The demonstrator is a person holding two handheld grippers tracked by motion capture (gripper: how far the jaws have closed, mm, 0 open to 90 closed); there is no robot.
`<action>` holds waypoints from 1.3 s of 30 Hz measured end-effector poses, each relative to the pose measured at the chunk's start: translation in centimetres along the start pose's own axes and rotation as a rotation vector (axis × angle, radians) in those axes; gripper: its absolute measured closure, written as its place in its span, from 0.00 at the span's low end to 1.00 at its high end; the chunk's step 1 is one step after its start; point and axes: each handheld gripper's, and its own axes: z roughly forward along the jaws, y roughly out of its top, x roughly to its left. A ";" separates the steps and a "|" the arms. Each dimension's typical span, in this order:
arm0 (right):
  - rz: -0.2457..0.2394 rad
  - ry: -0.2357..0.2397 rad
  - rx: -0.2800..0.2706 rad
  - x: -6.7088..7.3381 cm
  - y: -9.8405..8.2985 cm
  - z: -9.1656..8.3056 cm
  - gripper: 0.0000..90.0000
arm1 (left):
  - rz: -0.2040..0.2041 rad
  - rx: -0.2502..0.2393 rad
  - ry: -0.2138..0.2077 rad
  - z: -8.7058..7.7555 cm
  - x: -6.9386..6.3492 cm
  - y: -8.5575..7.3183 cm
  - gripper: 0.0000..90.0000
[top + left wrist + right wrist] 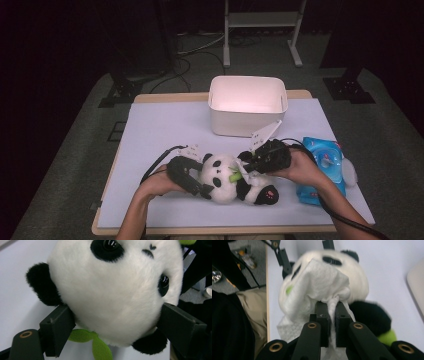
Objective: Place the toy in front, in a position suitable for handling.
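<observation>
From above, my left claw (pixel 202 176) sits at the near left of the table, its jaws spread wide around the head of a toy panda (pixel 235 179) that lies on its back on the pale mat (pixel 165 130). My right claw (pixel 248 165) comes in from the right, over the panda's chest, with a white wipe (pixel 243 173) bunched at its tip against the toy. A white tub (pixel 247 105) stands behind the panda, well apart from it, and a blue pack of wipes (pixel 322 167) lies just beyond my right hand.

Along my left claw (pixel 115 322), the two black jaws stand far apart with the panda's (pixel 117 290) white head pressed between them, one pad against each side of it. A black ear shows above the jaw at the left of the picture, and a green leaf (pixel 96 341) pokes out under the head.

Along my right claw (pixel 332 310), the jaws are drawn together, clamped on a fold of the wipe (pixel 319 287) that runs up between the pads. The rest of the wipe spreads over the panda's (pixel 359 282) face, touching it.
</observation>
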 end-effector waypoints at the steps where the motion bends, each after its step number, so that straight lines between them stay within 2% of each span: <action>1: 0.003 0.003 -0.012 0.0 0.2 -0.1 0.94 | 0.002 -0.018 -0.002 -0.2 -0.1 0.2 0.18; 3: -0.003 0.008 -0.019 0.2 0.6 -0.3 0.94 | 0.017 -0.033 -0.004 -0.5 -0.6 0.9 0.19; 5: -0.020 0.003 -0.001 0.5 1.0 -0.1 0.94 | 0.034 -0.002 0.024 -0.4 -1.0 1.2 0.19; 8: -0.036 -0.008 0.043 0.9 1.3 0.3 0.94 | 0.029 -0.001 0.025 -0.1 -1.2 1.2 0.19; 12: -0.031 -0.011 0.055 1.0 0.6 0.3 0.94 | 0.033 0.006 0.022 -0.2 -1.3 1.3 0.19; 16: 0.007 0.009 0.040 0.8 -1.0 0.2 0.94 | 0.031 -0.003 0.008 -0.2 -1.3 1.2 0.19; 20: 0.001 0.005 0.025 1.0 -1.7 0.0 0.94 | 0.041 -0.007 0.003 -0.3 -1.2 1.3 0.18; 24: -0.009 -0.001 0.019 1.3 -2.0 0.0 0.94 | 0.034 -0.004 -0.008 -0.2 -1.1 1.1 0.14; 32: 0.028 0.011 -0.009 1.0 -3.1 -0.8 0.94 | 0.038 -0.009 -0.031 0.1 -1.1 1.5 0.12; 35: 0.030 0.009 -0.017 0.9 -3.4 -1.0 0.94 | 0.050 -0.014 -0.029 0.3 -1.2 1.8 0.13; 39: 0.040 0.006 -0.040 0.6 -3.8 -1.4 0.94 | 0.045 -0.044 -0.032 0.0 -1.6 2.4 0.19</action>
